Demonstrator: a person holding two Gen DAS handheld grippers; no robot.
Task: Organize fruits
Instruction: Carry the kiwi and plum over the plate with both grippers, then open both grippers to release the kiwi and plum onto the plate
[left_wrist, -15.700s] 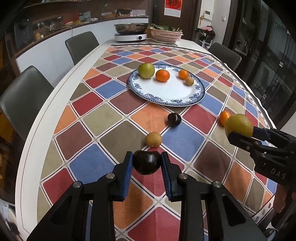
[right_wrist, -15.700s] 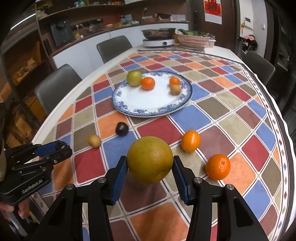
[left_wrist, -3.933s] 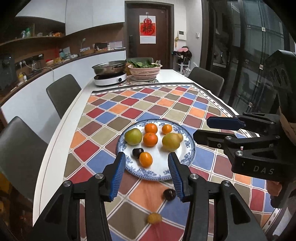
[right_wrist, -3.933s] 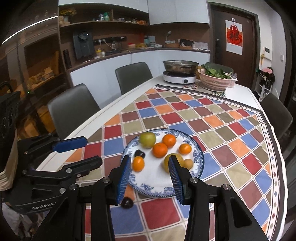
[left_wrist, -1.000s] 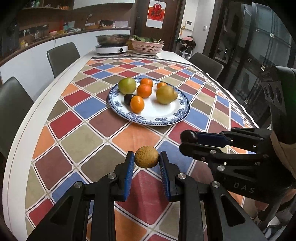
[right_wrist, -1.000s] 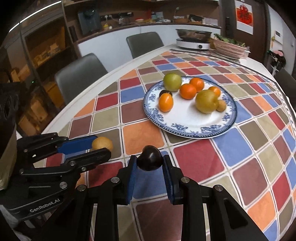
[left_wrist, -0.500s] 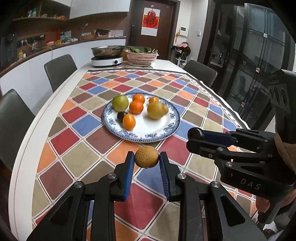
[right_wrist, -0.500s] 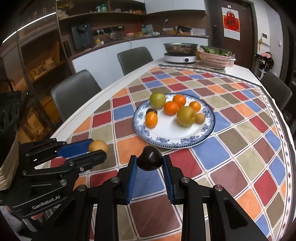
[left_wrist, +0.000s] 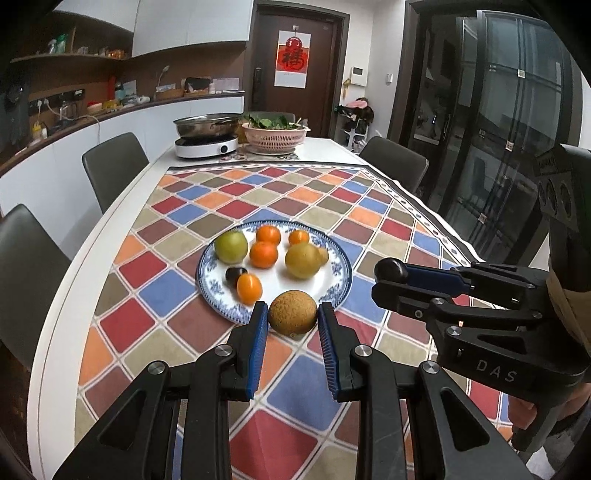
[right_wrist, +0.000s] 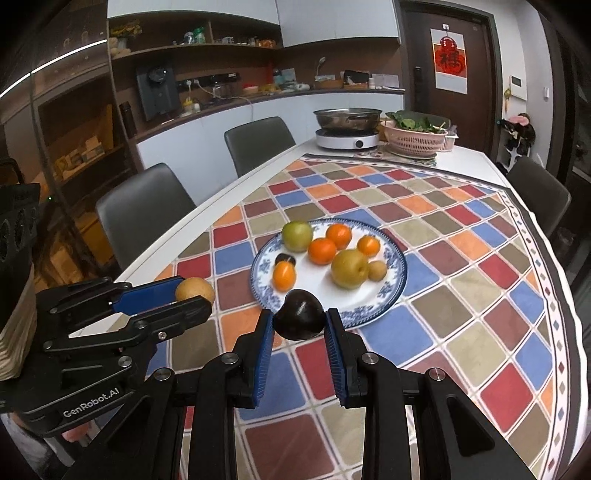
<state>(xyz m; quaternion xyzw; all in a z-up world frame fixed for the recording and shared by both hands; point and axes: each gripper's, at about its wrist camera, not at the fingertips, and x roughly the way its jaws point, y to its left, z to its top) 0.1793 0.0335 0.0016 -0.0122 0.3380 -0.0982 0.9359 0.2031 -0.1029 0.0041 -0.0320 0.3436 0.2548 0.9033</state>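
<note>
L claw (left_wrist: 292, 320) grips brown fruit (left_wrist: 293, 312); R claw (right_wrist: 299, 320) grips dark fruit (right_wrist: 299, 319), maybe plum.

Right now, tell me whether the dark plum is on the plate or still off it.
Off it. The dark plum is pinched in the right hand-held gripper, held in the air short of the plate.

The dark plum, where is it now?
In the right wrist view, the dark plum sits between the right gripper pads, above the tablecloth, near the plate.
</note>
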